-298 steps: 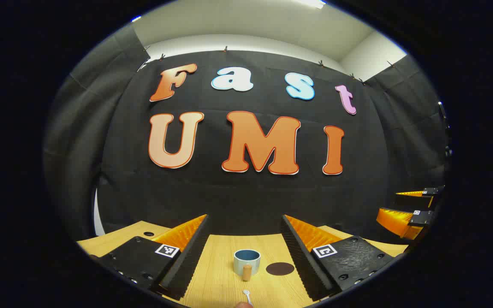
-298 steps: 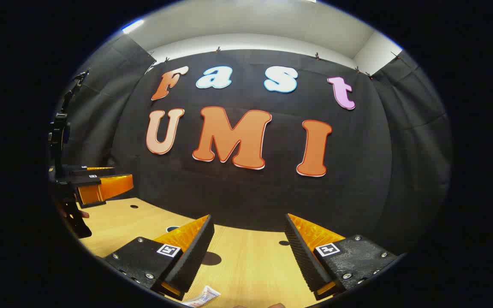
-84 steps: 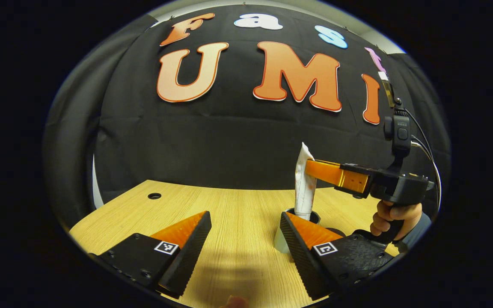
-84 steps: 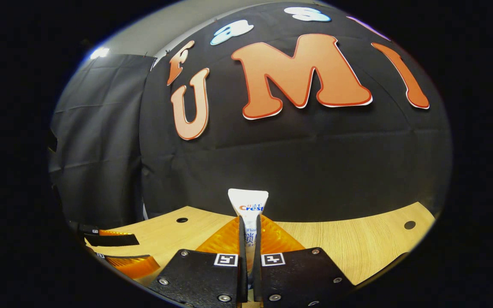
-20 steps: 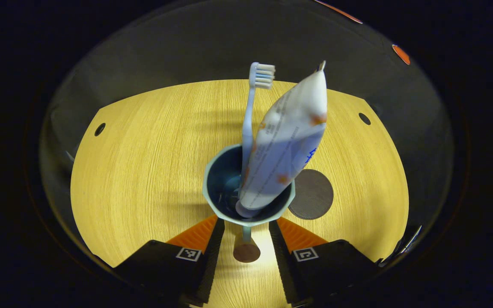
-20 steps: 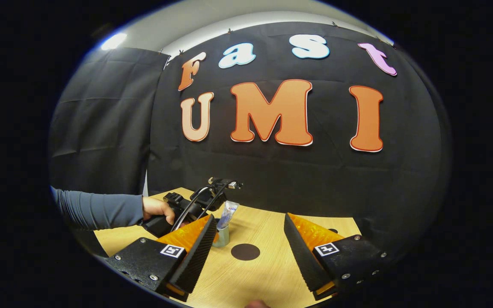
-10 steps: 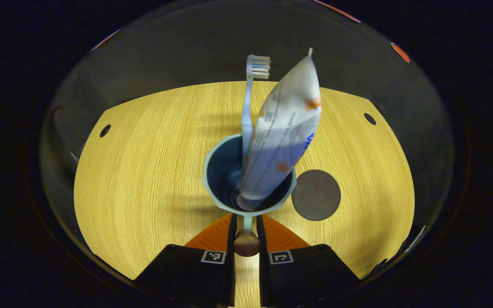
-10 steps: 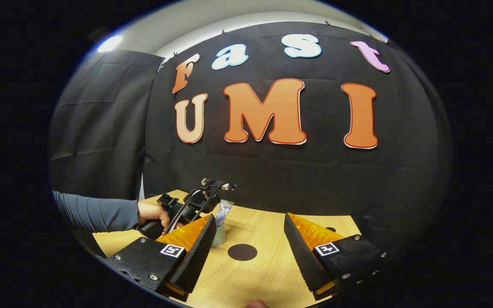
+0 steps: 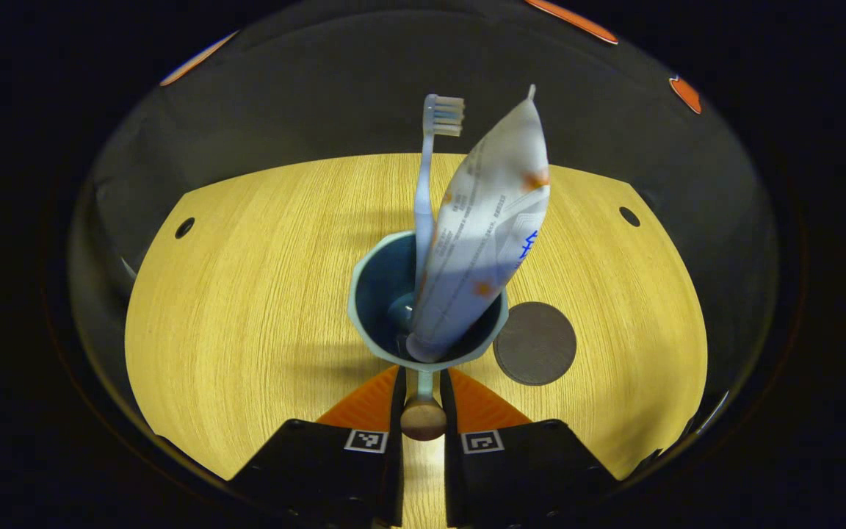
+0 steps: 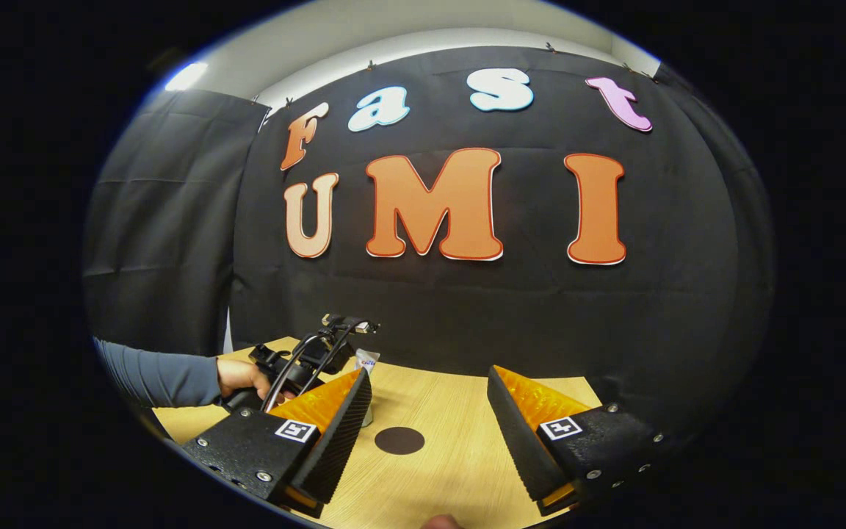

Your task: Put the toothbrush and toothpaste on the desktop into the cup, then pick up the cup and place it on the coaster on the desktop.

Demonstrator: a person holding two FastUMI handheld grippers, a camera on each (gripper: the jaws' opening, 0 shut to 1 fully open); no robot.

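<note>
In the left gripper view I look down into the blue-grey cup [image 9: 364, 323]. A pale blue toothbrush [image 9: 423, 206] and a white toothpaste tube [image 9: 485, 235] stand in it, leaning toward the far side. My left gripper [image 9: 421, 378] is shut on the cup's thin handle, just above its round wooden knob [image 9: 423, 420]. The dark round coaster [image 9: 537, 345] lies on the desktop right beside the cup. In the right gripper view my right gripper [image 10: 427, 389] hangs open over the desk with the coaster [image 10: 399, 440] ahead between its fingers. The left gripper [image 10: 298, 360] is at the left there.
The wooden desktop [image 9: 247, 308] has small round holes at its far left [image 9: 185, 227] and far right [image 9: 628, 216]. A hand [image 10: 236, 378] with a grey-blue sleeve holds the left gripper. The toothpaste tip [image 10: 366, 360] pokes up behind my right gripper's left finger.
A second ago the left fingers stood apart around the cup's handle; they have since closed on it. The coaster has drifted a little closer to the cup. The right gripper has shifted slightly.
</note>
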